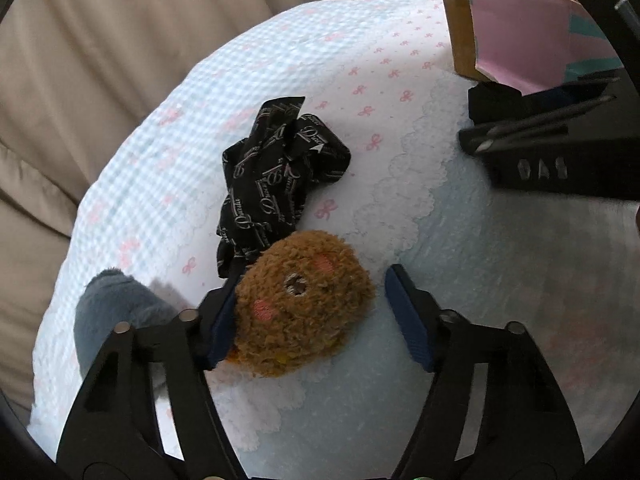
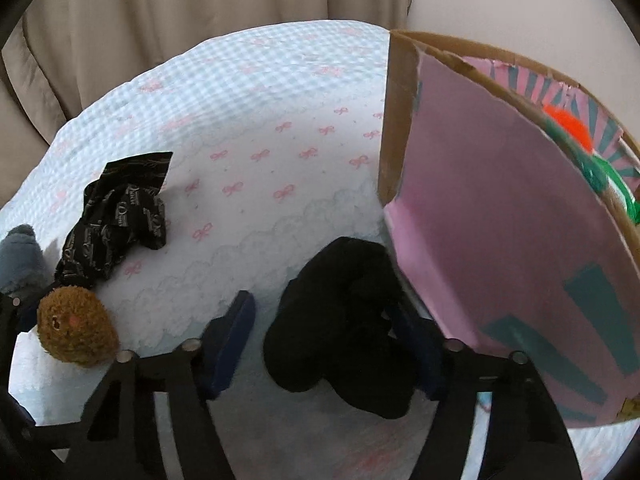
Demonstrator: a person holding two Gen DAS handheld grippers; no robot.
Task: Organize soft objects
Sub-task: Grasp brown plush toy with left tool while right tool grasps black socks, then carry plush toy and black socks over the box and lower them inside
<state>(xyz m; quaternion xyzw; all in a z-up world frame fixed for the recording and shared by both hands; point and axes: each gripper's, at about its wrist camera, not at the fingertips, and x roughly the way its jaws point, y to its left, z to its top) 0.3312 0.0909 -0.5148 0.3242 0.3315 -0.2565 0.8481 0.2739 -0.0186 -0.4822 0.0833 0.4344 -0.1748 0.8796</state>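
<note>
A brown curly plush toy [image 1: 304, 304] with pink cheeks lies on the bed cover between the fingers of my left gripper [image 1: 311, 280]. The left pad touches it and the right pad [image 1: 408, 320] stands a little clear, so the gripper is open. In the right wrist view a black soft bundle [image 2: 336, 332] lies between the fingers of my right gripper [image 2: 320, 304]. Its left pad [image 2: 232, 340] stands apart from the bundle and its right finger is partly hidden behind it. The brown plush [image 2: 76, 332] also shows at far left there.
A crumpled black cloth with pale lettering [image 1: 280, 172] [image 2: 116, 220] lies just beyond the brown plush. A grey-blue plush [image 1: 116, 304] sits to its left. A cardboard box with a pink lining [image 2: 500, 240] [image 1: 520, 32] stands at right, with orange and green things [image 2: 568, 124] inside. Beige curtains [image 1: 100, 60] hang behind the bed.
</note>
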